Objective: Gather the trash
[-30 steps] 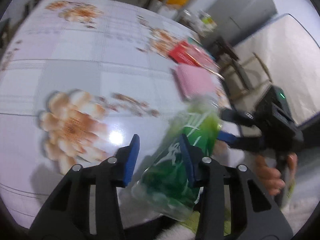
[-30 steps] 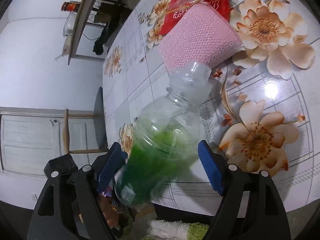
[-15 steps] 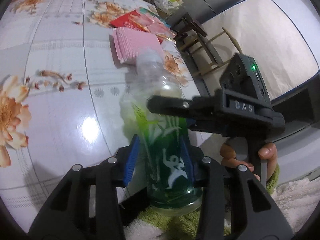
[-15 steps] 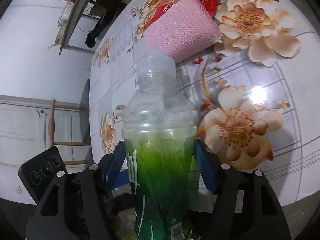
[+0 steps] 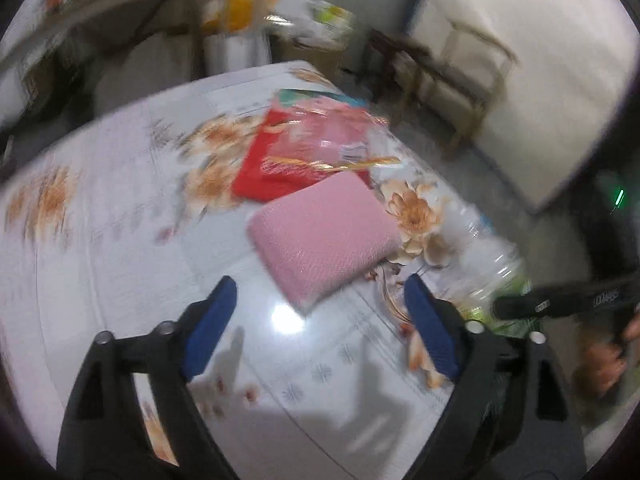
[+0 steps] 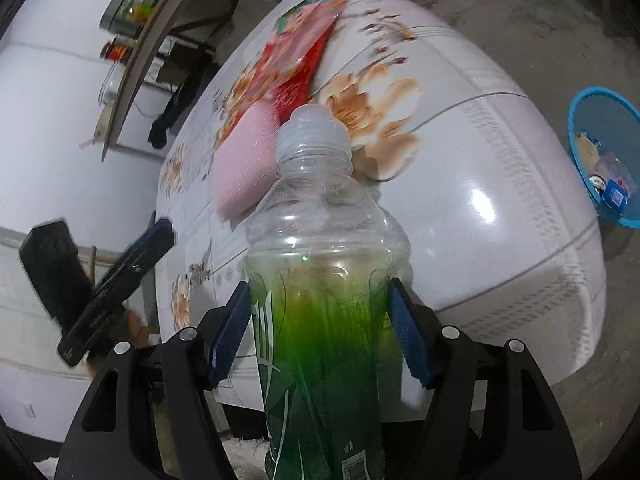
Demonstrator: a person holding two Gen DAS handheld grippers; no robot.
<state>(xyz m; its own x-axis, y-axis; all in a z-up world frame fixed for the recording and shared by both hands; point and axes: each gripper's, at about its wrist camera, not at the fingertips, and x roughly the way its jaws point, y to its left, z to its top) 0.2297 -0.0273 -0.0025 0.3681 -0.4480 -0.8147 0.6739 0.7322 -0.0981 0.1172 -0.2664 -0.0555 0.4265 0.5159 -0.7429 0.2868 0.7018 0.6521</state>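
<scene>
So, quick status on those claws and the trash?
Right claw shut on green bottle. Left claw just opened, empty, over table. Blue bin on floor beyond, path clear.

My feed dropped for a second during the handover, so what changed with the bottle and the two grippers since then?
The left gripper has just opened and let go of the bottle; nothing is between its jaws now, and it has swung away toward the pink pad. The right gripper closed in and now holds the bottle upright. The pad and the red packet stayed put on the table.
</scene>
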